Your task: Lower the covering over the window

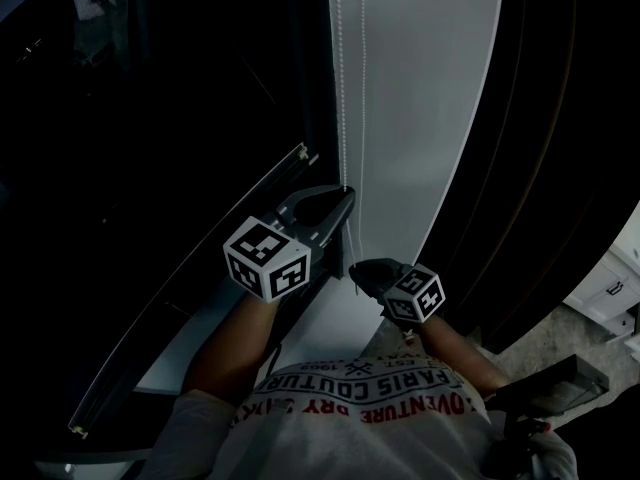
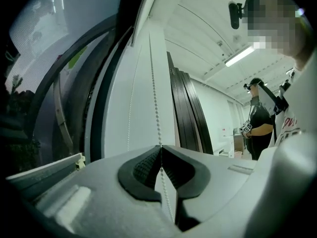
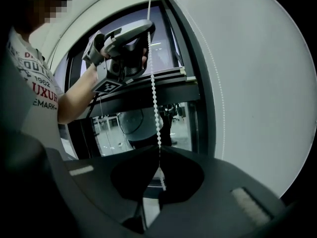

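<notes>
1. Blind (image 1: 430,98): a white sheet hanging in front of the window (image 1: 150,118). Dark glass lies bare to the blind's left, so the lowering is judged unfinished.
2. Bead chain (image 1: 343,88): two thin strands run down just beside the blind's left edge.
3. Left claw (image 1: 345,190): pinched narrow on one strand beside the blind's left edge, taking the upper grip and pointing about level.
4. Right claw (image 1: 355,268): clamped on the same strand just below the left claw and tipped slightly downward. The strand runs taut between the two.
5. Step in hand (judged): a hand-over-hand pull.
   - Draw the strand straight down, parallel to the blind's edge, not outward.
   - Keep one claw clamped while the other lets go and takes a new grip higher up.
   - Seat the pads between beads so that they do not slip.
   - Whether this strand lowers the blind cannot be told. If the blind rises, change to the other strand.
</notes>
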The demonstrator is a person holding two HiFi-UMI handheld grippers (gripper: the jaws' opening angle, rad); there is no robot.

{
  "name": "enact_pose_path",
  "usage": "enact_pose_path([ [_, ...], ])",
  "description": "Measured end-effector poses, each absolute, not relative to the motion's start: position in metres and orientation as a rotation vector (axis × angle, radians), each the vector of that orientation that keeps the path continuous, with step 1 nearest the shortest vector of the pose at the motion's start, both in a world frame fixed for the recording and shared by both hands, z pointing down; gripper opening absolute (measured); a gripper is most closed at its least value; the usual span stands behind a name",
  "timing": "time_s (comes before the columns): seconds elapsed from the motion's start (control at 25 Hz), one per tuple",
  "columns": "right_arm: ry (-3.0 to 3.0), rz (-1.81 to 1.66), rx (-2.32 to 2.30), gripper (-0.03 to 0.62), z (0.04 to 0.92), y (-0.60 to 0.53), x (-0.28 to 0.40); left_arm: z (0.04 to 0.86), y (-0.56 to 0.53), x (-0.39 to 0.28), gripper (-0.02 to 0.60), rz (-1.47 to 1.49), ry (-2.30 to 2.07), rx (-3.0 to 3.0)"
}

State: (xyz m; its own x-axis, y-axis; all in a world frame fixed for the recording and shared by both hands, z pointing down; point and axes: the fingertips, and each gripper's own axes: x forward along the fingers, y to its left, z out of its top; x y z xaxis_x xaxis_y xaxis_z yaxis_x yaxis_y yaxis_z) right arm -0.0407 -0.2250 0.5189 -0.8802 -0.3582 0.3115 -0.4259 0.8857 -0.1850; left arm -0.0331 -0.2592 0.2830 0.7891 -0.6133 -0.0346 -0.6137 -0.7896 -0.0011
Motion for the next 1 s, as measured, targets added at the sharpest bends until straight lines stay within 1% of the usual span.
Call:
enact_pose_path([
  [0.04,-2.779,0.363,0.583,0.009,0.521,-0.224,-0.038,0.284,-0.260,-0.035,0.012,0.045,1.025,-2.948],
  [0.08,-2.769,0.354,0.579,0.037,0.522,-0.223,-0.034,0.283,-0.259,-0.036,0.012,0.045,1.033,-2.942],
  [0.12,-2.761,0.345,0.577,0.085,0.522,-0.221,-0.030,0.282,-0.258,-0.038,0.012,0.051,1.039,-2.941],
  [0.16,-2.760,0.344,0.579,0.112,0.520,-0.220,-0.027,0.280,-0.257,-0.040,0.012,0.060,1.044,-2.940],
  [0.28,-2.796,0.396,0.609,0.127,0.507,-0.221,-0.016,0.285,-0.256,-0.043,0.011,0.029,1.059,-2.929],
  [0.4,-2.835,0.416,0.639,0.129,0.491,-0.225,-0.004,0.319,-0.256,-0.040,0.011,-0.083,1.070,-2.954],
  [0.56,-2.916,0.383,0.694,0.124,0.453,-0.234,0.009,0.348,-0.259,-0.040,0.012,-0.068,1.098,-3.006],
  [0.72,-3.000,0.307,0.699,0.124,0.410,-0.236,0.012,0.376,-0.257,-0.038,0.012,-0.154,1.092,-3.014],
  [1.0,-3.086,0.189,0.655,0.121,0.342,-0.240,0.004,0.461,-0.251,-0.039,0.012,-0.365,1.133,-3.113],
])
